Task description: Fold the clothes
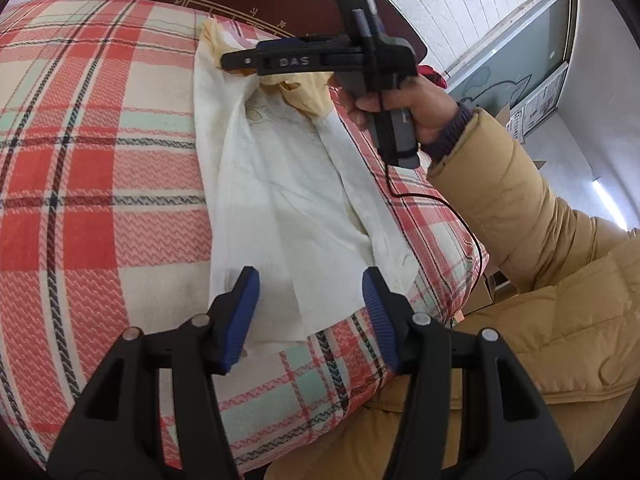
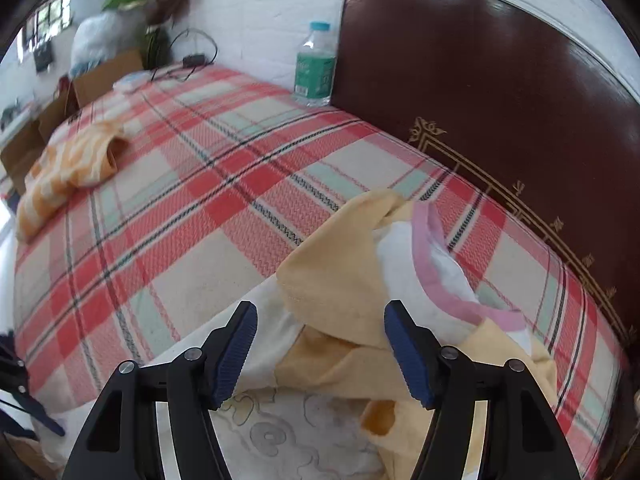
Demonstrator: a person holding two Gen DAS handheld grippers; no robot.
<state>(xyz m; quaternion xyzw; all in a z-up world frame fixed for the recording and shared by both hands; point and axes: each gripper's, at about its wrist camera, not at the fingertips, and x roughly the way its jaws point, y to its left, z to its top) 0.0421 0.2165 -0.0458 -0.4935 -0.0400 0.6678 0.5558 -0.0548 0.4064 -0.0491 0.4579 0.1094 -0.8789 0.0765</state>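
Hovering: both hand-held grippers spread wide | white shirt (image 1: 288,200) | plaid bedspread (image 1: 100,140)

soft, even daylight, faint shadows; fisheye bending and black corners; glare on the headboard (image 2: 480,80); striped garment (image 2: 72,168) blurred.

White shirt (image 1: 288,200) — yellow sleeves, pink collar — flat on bed.
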